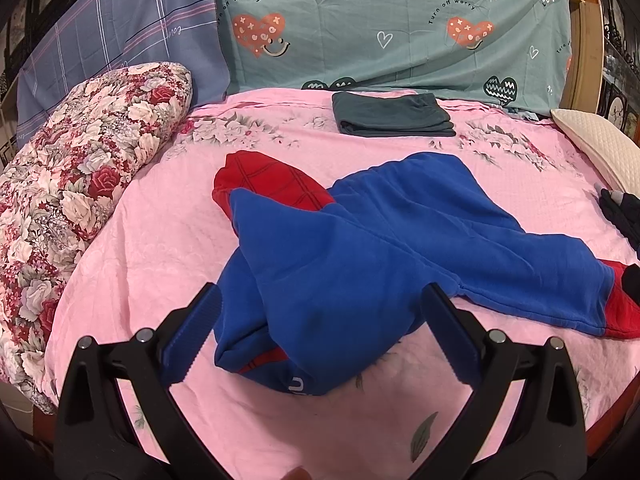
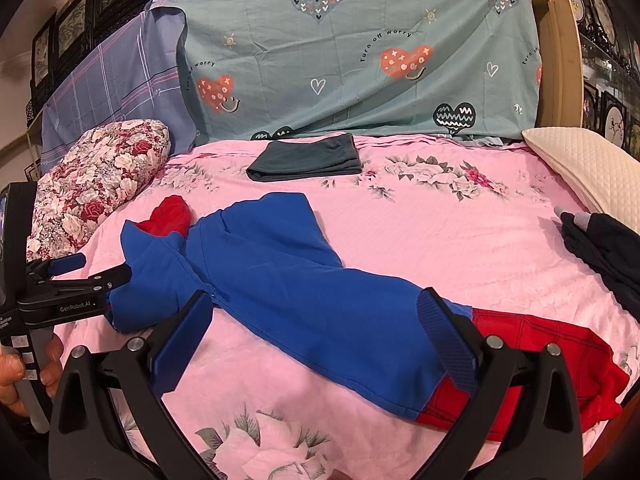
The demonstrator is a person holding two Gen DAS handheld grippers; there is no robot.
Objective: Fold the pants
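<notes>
With my left gripper (image 1: pixel 320 332) and right gripper (image 2: pixel 316 340) both spread and empty, the blue pants (image 2: pixel 280 280) lie rumpled on the bed (image 2: pixel 460 240) below the folded grey garment (image 2: pixel 308 158), seemingly half-doubled, so I flatten each leg before creasing.

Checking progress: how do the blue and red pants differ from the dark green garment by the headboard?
The blue fleece pants with red cuffs lie sprawled and rumpled at mid-bed; the dark green folded garment is a neat flat rectangle near the teal heart-print sheet. The pants are two-coloured and cover more bed; the other is plain. Both rest on the pink floral bedspread.
</notes>
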